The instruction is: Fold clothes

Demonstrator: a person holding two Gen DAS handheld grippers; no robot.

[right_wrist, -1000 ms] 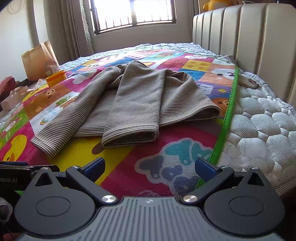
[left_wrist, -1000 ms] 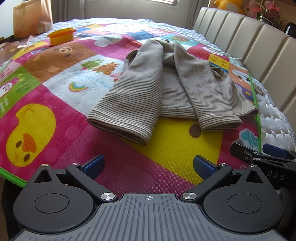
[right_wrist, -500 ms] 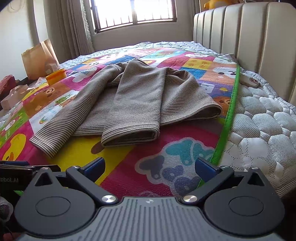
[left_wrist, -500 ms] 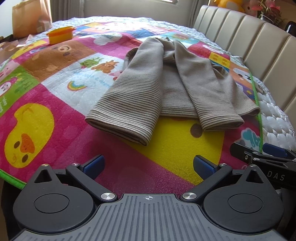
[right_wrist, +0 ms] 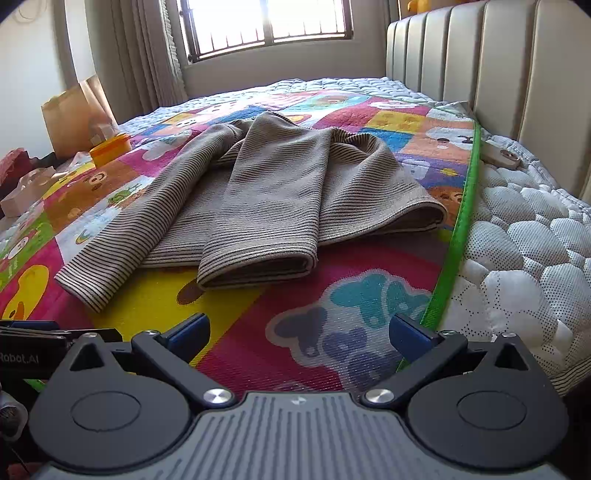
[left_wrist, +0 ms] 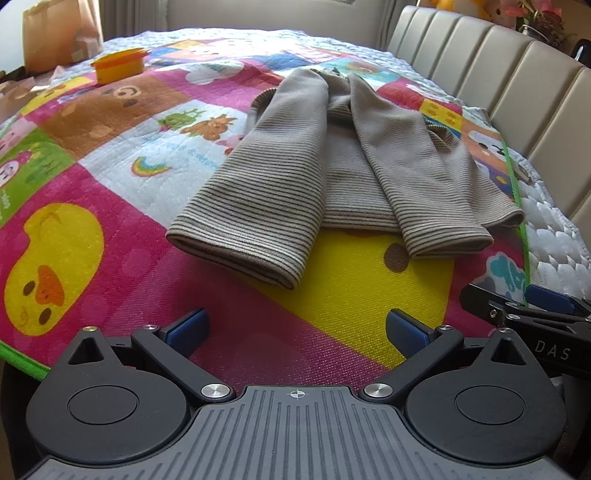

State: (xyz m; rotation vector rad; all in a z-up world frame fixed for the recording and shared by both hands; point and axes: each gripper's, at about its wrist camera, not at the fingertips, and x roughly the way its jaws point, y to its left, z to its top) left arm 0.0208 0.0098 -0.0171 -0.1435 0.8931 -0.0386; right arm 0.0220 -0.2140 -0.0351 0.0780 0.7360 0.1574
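Sweater: a beige striped sweater (left_wrist: 343,173) lies flat on the play mat (left_wrist: 122,266) that covers the bed, both sleeves folded in over the body, cuffs pointing toward the cameras.
Left sleeve cuff: in the left wrist view the near cuff (left_wrist: 236,251) sits at 12 o'clock, ahead of the fingers and apart from them.
Right sleeve cuff: in the right wrist view the doubled cuff (right_wrist: 255,269) lies at about 11 o'clock, apart from the fingers.
Left hand-held gripper: the left hand-held gripper (left_wrist: 295,328) is spread wide, its blue pads above the mat with nothing between them.
Right hand-held gripper: the right hand-held gripper (right_wrist: 299,332) is likewise spread and empty, low over the mat's near edge.
Only in left view: the other tool's black finger with a blue pad, marked "DAS", at 3 o'clock; the yellow duck print (left_wrist: 48,266) at 9 o'clock.
Only in right view: the barred window (right_wrist: 269,22) at 12 o'clock, the curtain, the mat's green border (right_wrist: 458,229) and the bare quilted mattress (right_wrist: 524,236) at 3 o'clock.
Both views: an orange tub (left_wrist: 118,68) and a brown paper bag (right_wrist: 74,110) at the far left; a padded headboard (left_wrist: 517,81) on the right.
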